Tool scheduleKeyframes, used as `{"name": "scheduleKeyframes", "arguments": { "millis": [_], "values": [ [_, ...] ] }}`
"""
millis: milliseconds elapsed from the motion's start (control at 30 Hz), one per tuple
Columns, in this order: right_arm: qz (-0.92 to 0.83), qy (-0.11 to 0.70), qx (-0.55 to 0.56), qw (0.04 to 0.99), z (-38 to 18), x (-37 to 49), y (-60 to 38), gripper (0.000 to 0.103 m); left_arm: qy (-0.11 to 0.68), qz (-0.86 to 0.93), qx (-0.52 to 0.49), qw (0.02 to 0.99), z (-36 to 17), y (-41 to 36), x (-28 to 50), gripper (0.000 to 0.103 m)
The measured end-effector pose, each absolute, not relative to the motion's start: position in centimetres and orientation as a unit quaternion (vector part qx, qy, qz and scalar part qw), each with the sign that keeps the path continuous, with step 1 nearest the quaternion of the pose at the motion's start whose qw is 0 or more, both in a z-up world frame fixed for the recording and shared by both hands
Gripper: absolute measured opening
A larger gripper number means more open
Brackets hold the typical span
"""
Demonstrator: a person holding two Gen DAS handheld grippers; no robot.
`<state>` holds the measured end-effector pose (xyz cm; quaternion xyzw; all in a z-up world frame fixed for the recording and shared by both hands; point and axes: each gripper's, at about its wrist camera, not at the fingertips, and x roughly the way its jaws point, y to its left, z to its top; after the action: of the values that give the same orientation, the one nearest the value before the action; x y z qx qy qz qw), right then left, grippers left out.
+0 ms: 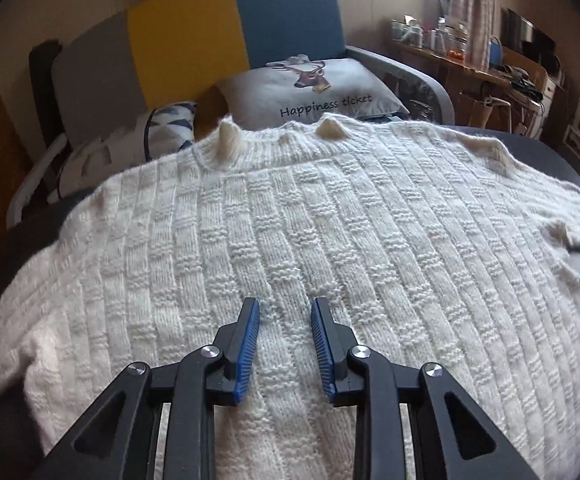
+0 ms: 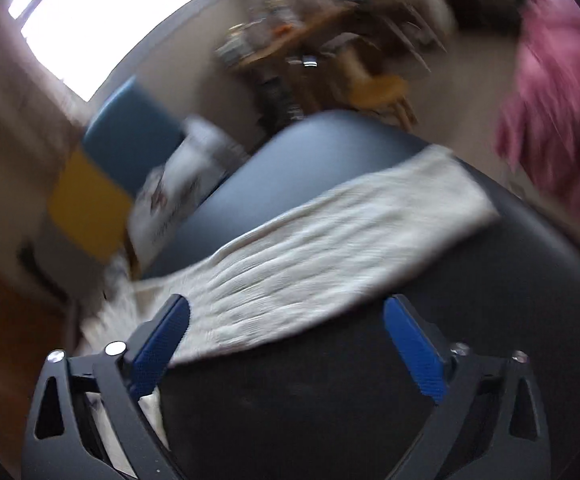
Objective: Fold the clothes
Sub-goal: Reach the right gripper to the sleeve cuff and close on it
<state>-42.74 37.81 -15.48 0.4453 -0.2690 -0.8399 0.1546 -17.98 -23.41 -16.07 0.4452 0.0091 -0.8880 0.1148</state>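
The right gripper (image 2: 286,312) hangs with its blue-padded jaws spread wide over a dark cushion (image 2: 309,392); a cream knitted sleeve (image 2: 329,256) lies across it from seven to two o'clock, everything blurred, pink cloth (image 2: 549,92) at two

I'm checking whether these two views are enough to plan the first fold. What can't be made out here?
- Sweater hem: left wrist view, cut off by the bottom edge behind the left gripper.
- Its far sleeve: same view, runs past the right edge.
- Sleeve knit and the shelf clutter: right wrist view, smeared by motion blur.
- Right gripper: open above the sleeve; contact unclear.
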Motion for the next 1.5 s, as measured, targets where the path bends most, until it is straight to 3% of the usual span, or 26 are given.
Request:
{"name": "scheduleKeyframes", "arguments": {
  "millis": [133, 300, 467, 567, 600, 667, 733, 900, 1100, 1200, 1267, 1400, 1500],
  "values": [
    [-0.831, -0.299, 0.449, 0.136, -17.1, -43.4, 39.8, 0.077, -0.005, -0.887, 0.446, 0.12, -16.1, -22.9, -18.0, 0.028],
    [-0.818, -0.337, 0.452, 0.112, -19.1, -44.3, 42.3, 0.076, -0.008, -0.887, 0.446, 0.122, -16.1, -22.8, -18.0, 0.028],
    [-0.828, -0.329, 0.444, 0.096, -19.1, -45.5, 41.8, 0.076, -0.007, -0.887, 0.445, 0.12, -16.1, -23.0, -18.0, 0.028],
    [-0.84, -0.313, 0.436, 0.074, -19.1, -46.1, 41.1, 0.068, -0.006, -0.887, 0.445, 0.12, -16.1, -23.0, -17.9, 0.028],
    [-0.843, -0.31, 0.434, 0.067, -19.2, -46.3, 41.0, 0.063, -0.005, -0.887, 0.445, 0.12, -16.1, -23.0, -17.9, 0.028],
    [-0.848, -0.302, 0.433, 0.048, -19.4, -46.6, 40.8, 0.043, -0.004, -0.887, 0.445, 0.121, -16.1, -23.0, -17.9, 0.028],
    [-0.85, -0.285, 0.442, 0.019, -19.7, -46.9, 40.8, 0.003, -0.003, -0.887, 0.445, 0.122, -16.1, -22.9, -17.8, 0.028],
    [-0.853, -0.282, 0.44, 0.02, -20.1, -47.3, 40.9, 0.002, -0.002, -0.887, 0.445, 0.126, -16.0, -22.7, -17.8, 0.028],
    [-0.794, -0.449, 0.406, 0.06, -22.7, -46.6, 43.8, 0.008, -0.004, -0.886, 0.445, 0.126, -16.0, -22.8, -17.9, 0.028],
    [-0.799, -0.442, 0.404, 0.056, -22.5, -47.0, 43.5, 0.008, -0.004, -0.887, 0.445, 0.126, -16.0, -22.8, -17.8, 0.028],
    [-0.801, -0.437, 0.406, 0.052, -22.2, -47.3, 43.2, 0.013, -0.004, -0.886, 0.445, 0.127, -16.0, -22.7, -17.8, 0.028],
    [-0.818, -0.393, 0.417, 0.05, -20.8, -48.2, 41.5, 0.044, -0.001, -0.887, 0.445, 0.126, -16.0, -22.7, -17.7, 0.028],
    [-0.843, -0.314, 0.435, 0.034, -19.4, -49.4, 39.2, 0.045, 0.003, -0.887, 0.446, 0.123, -16.0, -22.8, -17.8, 0.028]
  ]
}}
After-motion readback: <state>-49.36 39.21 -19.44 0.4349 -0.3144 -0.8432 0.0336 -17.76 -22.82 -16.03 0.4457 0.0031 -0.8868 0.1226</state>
